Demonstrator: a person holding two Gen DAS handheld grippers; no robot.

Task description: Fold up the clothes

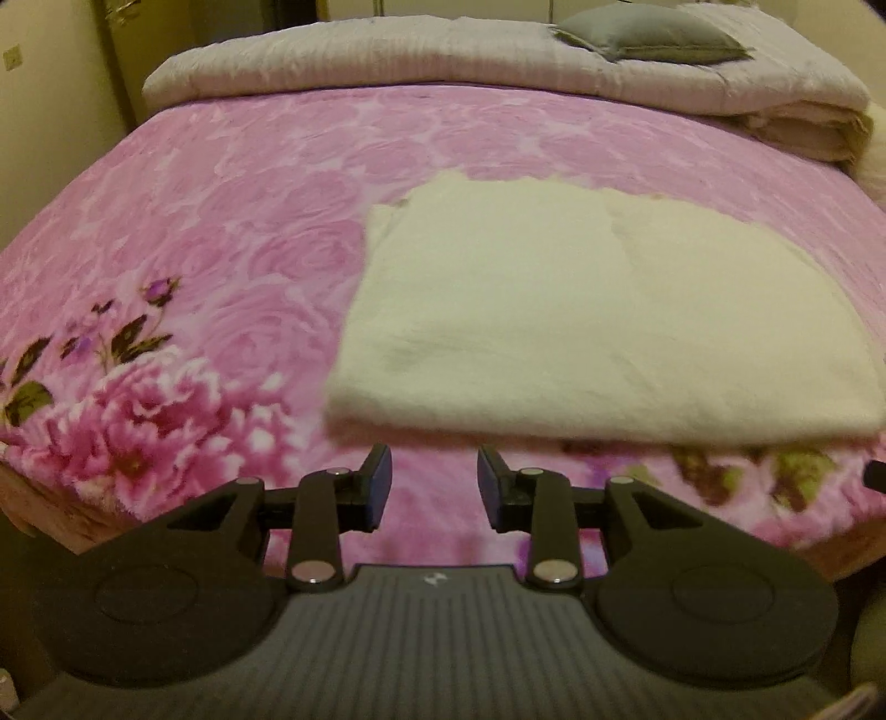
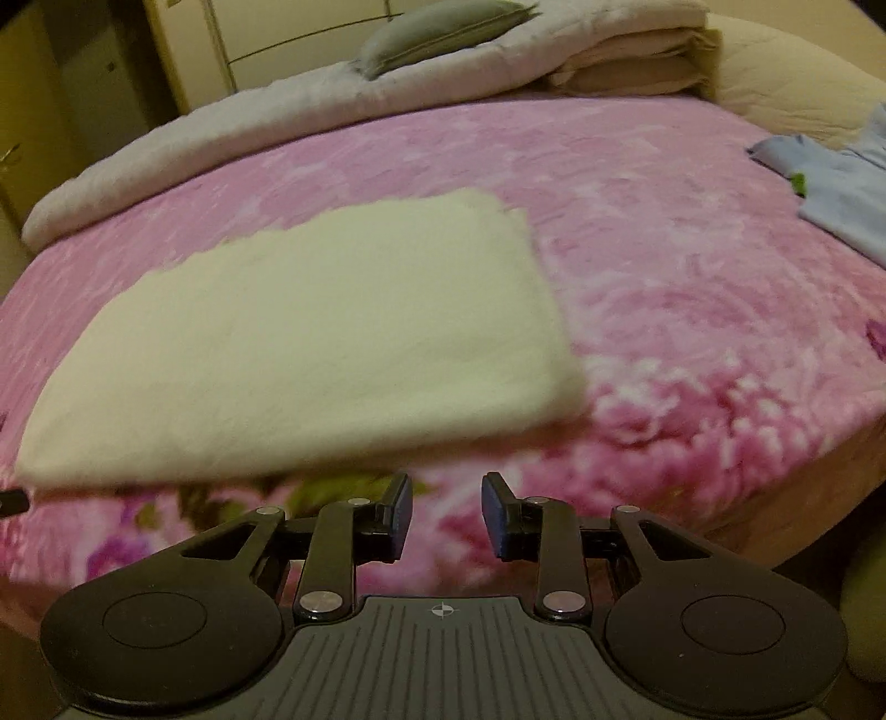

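A cream fleecy garment (image 1: 598, 315) lies folded into a flat rectangle on the pink floral bed cover (image 1: 232, 232). It also shows in the right wrist view (image 2: 310, 354), left of centre. My left gripper (image 1: 434, 487) is open and empty, just short of the garment's near edge, towards its left corner. My right gripper (image 2: 446, 512) is open and empty, just short of the near edge, towards its right corner. A light blue garment (image 2: 841, 188) lies loose at the far right of the bed.
A folded pale quilt (image 1: 443, 61) with a grey pillow (image 1: 648, 33) on it lies along the head of the bed. The bed's front edge (image 2: 775, 520) drops off close below the grippers. A wall and cupboard (image 2: 111, 72) stand to the left.
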